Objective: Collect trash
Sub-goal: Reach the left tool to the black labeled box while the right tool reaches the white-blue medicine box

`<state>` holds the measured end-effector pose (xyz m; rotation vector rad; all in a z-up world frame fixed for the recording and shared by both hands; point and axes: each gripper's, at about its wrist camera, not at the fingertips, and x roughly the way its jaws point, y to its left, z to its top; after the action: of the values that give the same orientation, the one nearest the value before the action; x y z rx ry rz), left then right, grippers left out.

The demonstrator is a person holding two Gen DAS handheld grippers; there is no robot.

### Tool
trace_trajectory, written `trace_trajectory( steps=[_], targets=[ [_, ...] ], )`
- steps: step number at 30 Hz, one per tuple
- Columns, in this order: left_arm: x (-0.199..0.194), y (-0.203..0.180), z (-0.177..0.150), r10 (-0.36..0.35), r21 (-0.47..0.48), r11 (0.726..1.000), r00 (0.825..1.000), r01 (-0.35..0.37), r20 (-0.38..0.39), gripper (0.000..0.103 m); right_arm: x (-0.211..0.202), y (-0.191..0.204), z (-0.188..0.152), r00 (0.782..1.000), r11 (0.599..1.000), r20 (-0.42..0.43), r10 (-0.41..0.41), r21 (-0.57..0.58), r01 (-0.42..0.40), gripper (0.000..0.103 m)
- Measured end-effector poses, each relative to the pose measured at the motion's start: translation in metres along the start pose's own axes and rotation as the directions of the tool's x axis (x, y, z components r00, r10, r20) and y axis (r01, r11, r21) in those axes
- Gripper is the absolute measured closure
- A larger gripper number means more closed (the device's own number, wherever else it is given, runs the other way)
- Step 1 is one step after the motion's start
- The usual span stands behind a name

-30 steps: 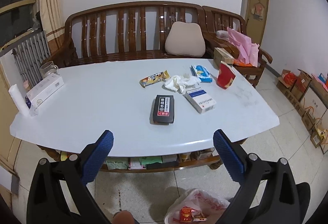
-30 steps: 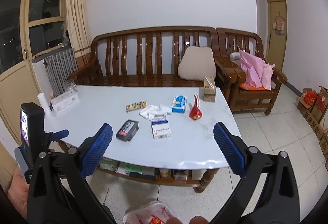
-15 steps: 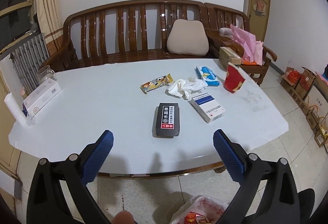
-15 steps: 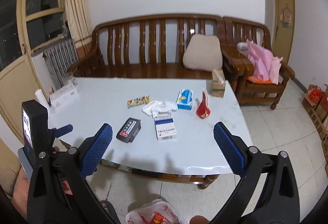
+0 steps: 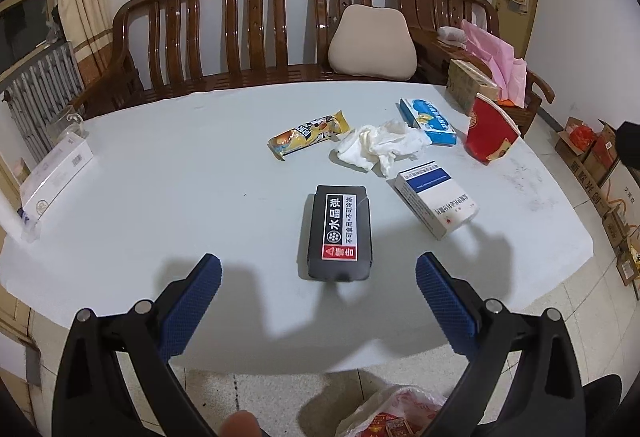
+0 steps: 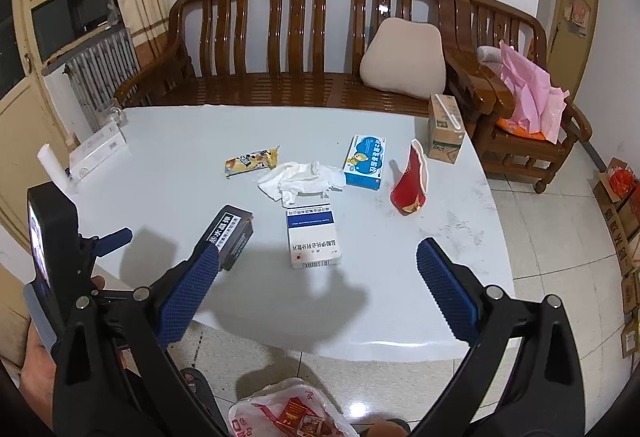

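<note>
Trash lies on the white table (image 5: 160, 197): a black box (image 5: 340, 233), a white-and-blue medicine box (image 5: 436, 199), a crumpled tissue (image 5: 380, 147), a yellow snack wrapper (image 5: 308, 133), a blue box (image 5: 428, 121) and a red paper carton (image 5: 490, 133). My left gripper (image 5: 318, 277) is open and empty, just short of the black box. My right gripper (image 6: 318, 269) is open and empty, above the medicine box (image 6: 314, 237). The black box (image 6: 232, 235) lies by its left finger. A plastic trash bag (image 6: 288, 415) sits on the floor below.
A wooden bench (image 5: 256, 37) with a beige cushion (image 5: 372, 43) stands behind the table. A white carton (image 5: 56, 169) lies at the table's left edge, a cardboard box (image 6: 444, 133) at its far right corner. Boxes (image 5: 600, 165) line the right wall.
Both grippers have moved forward and down toward the table. The black box and the medicine box are much closer. Nothing has been picked up.
</note>
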<state>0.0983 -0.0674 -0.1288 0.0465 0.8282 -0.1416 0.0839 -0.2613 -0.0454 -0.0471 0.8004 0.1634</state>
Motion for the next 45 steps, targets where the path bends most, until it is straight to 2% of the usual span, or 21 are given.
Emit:
trace_trajectory(
  steps=[6, 9, 11, 25, 33, 45],
  targets=[
    [0.017, -0.009, 0.007, -0.001, 0.054, 0.999, 1.0, 0.0, 0.009, 0.008, 0.028, -0.006, 0.003, 0.999, 1.0, -0.037, -0.002, 0.015, 0.003, 0.007],
    [0.03, -0.012, 0.01, -0.022, 0.068, 0.997, 1.0, 0.022, -0.009, 0.008, 0.038, -0.007, 0.008, 0.998, 1.0, -0.056, -0.002, 0.009, 0.002, 0.007],
    [0.038, -0.014, 0.012, -0.008, 0.086, 0.996, 1.0, 0.008, -0.011, 0.008, 0.048, -0.005, 0.01, 0.997, 1.0, -0.078, -0.007, -0.012, 0.006, 0.007],
    [0.081, -0.006, 0.012, -0.016, 0.07, 0.997, 0.997, 0.022, -0.082, 0.008, 0.11, -0.004, 0.018, 0.984, 1.0, -0.177, -0.018, -0.028, 0.014, 0.007],
    [0.091, -0.005, 0.015, -0.024, 0.073, 0.997, 0.995, 0.031, -0.102, 0.008, 0.145, -0.007, 0.014, 0.968, 1.0, -0.25, -0.004, -0.012, 0.001, 0.007],
    [0.104, -0.005, 0.016, -0.02, 0.069, 0.997, 0.992, 0.028, -0.126, 0.008, 0.189, -0.001, 0.012, 0.942, 0.999, -0.334, -0.033, -0.036, 0.022, 0.007]
  ],
)
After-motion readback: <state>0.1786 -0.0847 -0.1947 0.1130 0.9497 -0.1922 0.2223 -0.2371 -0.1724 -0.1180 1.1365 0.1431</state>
